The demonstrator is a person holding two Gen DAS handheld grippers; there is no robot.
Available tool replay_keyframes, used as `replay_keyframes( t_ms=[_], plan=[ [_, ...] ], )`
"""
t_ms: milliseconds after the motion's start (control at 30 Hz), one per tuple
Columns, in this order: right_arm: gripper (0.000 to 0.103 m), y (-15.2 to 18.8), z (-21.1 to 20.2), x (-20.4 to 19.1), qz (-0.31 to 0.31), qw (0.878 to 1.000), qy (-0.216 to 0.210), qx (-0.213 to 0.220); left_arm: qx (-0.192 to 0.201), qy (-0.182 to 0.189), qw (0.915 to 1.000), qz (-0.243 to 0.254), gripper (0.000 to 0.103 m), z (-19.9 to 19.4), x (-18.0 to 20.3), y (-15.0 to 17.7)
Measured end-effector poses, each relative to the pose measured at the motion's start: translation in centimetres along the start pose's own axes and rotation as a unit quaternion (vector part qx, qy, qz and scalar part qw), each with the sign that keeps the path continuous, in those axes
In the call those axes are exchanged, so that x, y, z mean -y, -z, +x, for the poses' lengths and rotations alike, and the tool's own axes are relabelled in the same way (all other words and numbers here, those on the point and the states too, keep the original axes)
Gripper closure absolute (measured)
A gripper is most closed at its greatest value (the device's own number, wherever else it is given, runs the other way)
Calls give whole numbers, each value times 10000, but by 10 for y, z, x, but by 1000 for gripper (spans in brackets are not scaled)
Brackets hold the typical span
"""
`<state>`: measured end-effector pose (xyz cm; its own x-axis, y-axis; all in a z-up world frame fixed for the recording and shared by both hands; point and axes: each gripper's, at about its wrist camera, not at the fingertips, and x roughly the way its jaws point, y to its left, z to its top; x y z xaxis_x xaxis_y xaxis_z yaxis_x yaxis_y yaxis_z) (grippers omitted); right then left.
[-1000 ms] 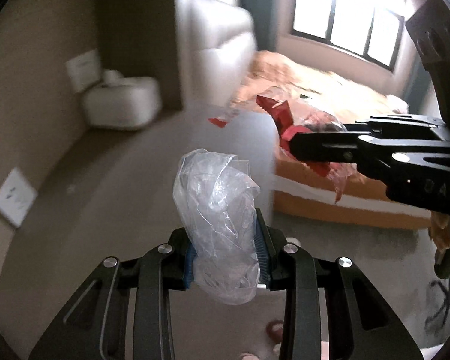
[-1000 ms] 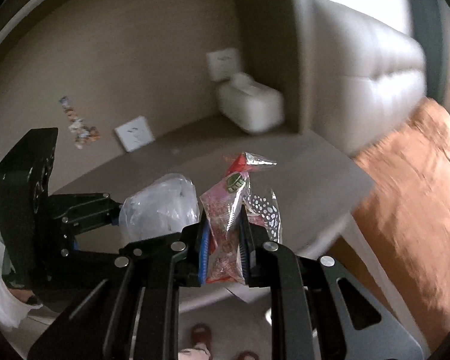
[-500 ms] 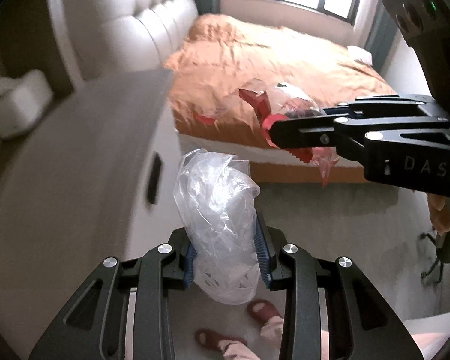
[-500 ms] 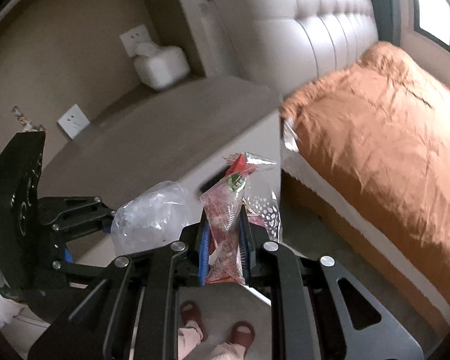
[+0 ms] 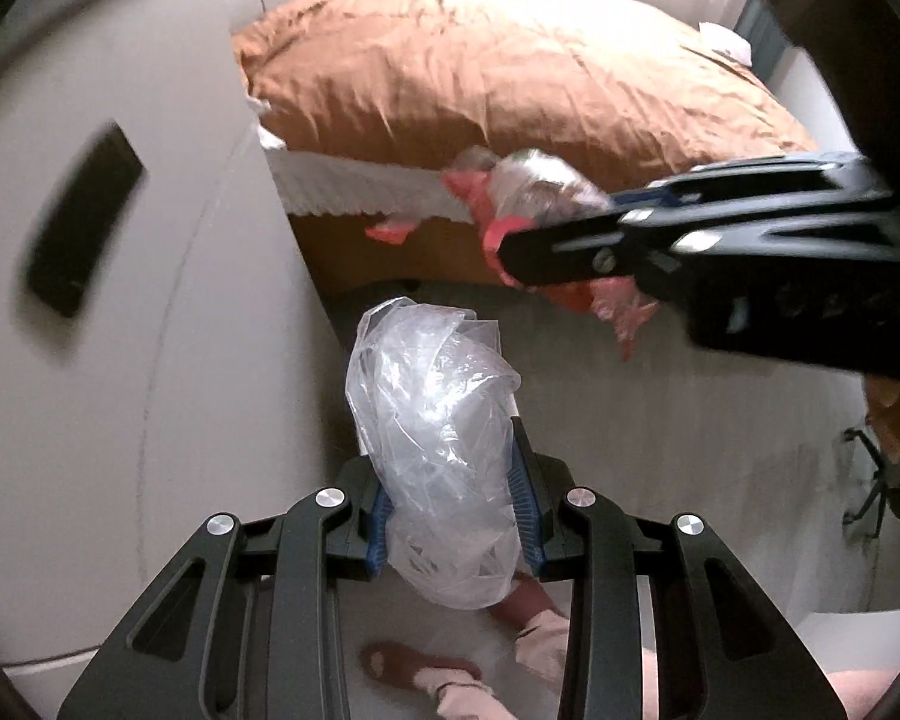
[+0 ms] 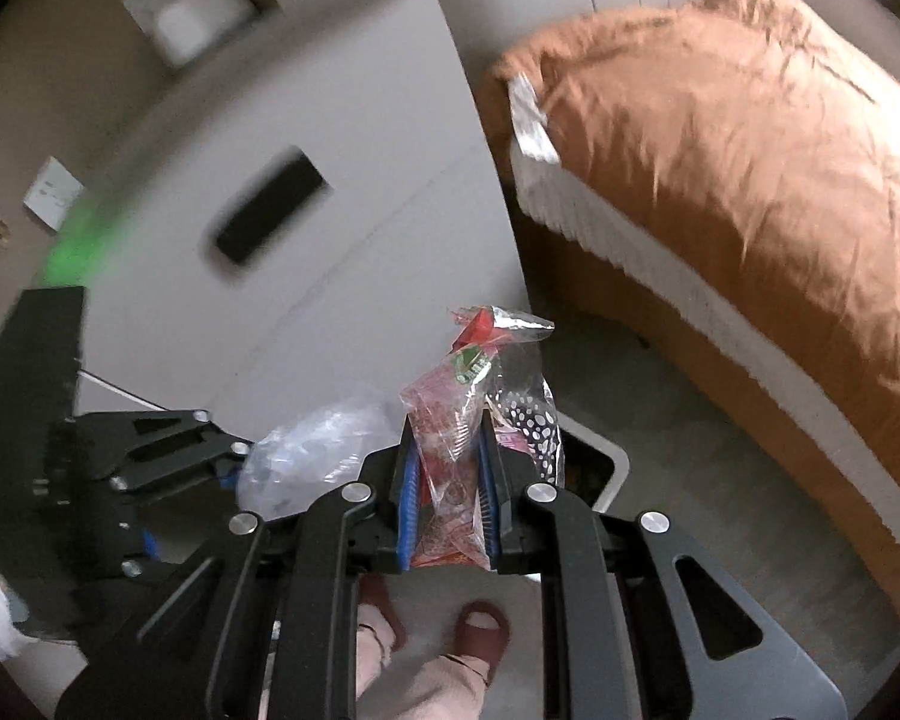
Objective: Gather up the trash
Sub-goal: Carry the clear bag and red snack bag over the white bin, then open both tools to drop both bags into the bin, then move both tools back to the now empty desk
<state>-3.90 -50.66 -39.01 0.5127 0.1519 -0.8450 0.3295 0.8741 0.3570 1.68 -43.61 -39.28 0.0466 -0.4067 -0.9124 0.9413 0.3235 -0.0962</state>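
In the left wrist view my left gripper (image 5: 453,510) is shut on a crumpled clear plastic bag (image 5: 438,438) that bulges above and below the blue pads. My right gripper (image 5: 510,249) reaches in from the right, above it, with red wrappers (image 5: 486,210) sticking out of its tip. The right wrist view shows the right gripper (image 6: 447,480) shut on a red snack wrapper (image 6: 450,438), with a spotted clear wrapper (image 6: 534,426) beside it. The left gripper (image 6: 240,462) and its clear plastic bag (image 6: 312,450) sit close to the left. Both point steeply down at the floor.
A white-rimmed container (image 6: 609,462) shows on the floor just behind the right gripper's wrappers. A white nightstand (image 5: 150,300) with a dark handle slot stands left. The bed with an orange cover (image 6: 750,180) fills the right. The person's feet in brown slippers (image 6: 480,630) are below.
Both grippers have sunk and tipped down toward the floor, still holding their trash. The nightstand's top has left view; its front, the floor and the feet now show.
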Motion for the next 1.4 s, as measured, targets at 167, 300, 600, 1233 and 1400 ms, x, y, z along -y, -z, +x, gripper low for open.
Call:
replay_keyframes(
  t_ms=[167, 300, 600, 1233, 1400],
  plan=[
    [85, 15, 49, 21, -17, 9996, 44, -270, -150, -21, 9998, 150, 70, 48, -1, 6],
    [85, 26, 76, 30, -9, 9993, 16, -383, -238, 26, 9995, 193, 70, 86, 4, 11],
    [84, 44, 136, 46, -66, 9978, 35, -657, -447, 29, 9989, 140, 70, 145, -5, 27],
    [5, 27, 119, 59, 248, 9977, 282, -558, -372, -5, 9992, 163, 5, 125, 1, 12],
    [4, 11, 74, 41, 254, 9988, 312, -283, -124, -37, 9998, 120, 5, 71, 6, -3]
  ],
)
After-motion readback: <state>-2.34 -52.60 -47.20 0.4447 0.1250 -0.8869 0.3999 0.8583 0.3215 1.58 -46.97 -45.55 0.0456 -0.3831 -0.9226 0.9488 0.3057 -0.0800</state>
